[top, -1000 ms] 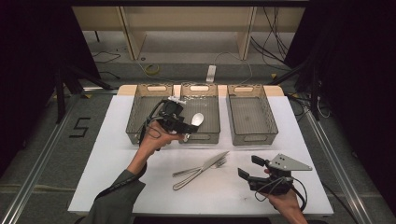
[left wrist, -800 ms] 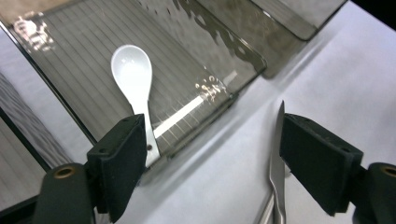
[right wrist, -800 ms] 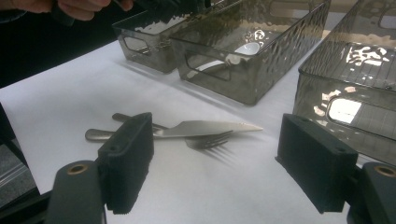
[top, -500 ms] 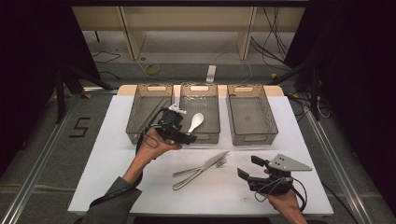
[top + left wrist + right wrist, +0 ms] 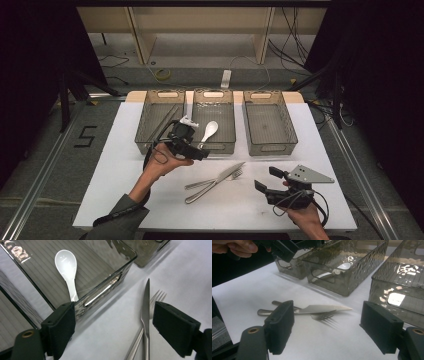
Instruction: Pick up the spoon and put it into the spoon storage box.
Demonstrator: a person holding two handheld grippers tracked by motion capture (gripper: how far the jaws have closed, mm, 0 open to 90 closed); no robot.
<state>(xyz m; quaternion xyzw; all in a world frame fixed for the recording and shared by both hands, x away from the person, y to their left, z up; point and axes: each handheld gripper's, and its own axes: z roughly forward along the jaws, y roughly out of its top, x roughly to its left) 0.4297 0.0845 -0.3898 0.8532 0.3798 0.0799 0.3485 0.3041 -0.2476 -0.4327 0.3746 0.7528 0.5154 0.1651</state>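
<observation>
White spoon (image 5: 209, 131) lies in the middle bin (image 5: 214, 95) — bowl at one o'clock, handle at seven. Left gripper (image 5: 199, 151) hangs at the bin's near rim, jaws just spread, empty. Right gripper (image 5: 264, 179) — wide, empty.

Left tool (image 5: 200, 151) was hovering at the near edge of the middle tray (image 5: 214, 148), a bit left of centre in the frame. Its jaws had just been opening, with nothing between them. A white spoon (image 5: 209, 130) was lying inside that tray, just above the tool. Below it, on the white worktop (image 5: 110, 175), a knife (image 5: 216, 180) and fork (image 5: 212, 179) lay crossed over each other, pointing up to the right. Right tool (image 5: 266, 179) sat at the lower right, jaws apart and empty, well clear of the cutlery. Left tray (image 5: 150, 125) had some long thin pieces in it, right tray (image 5: 269, 131) looked bare.
</observation>
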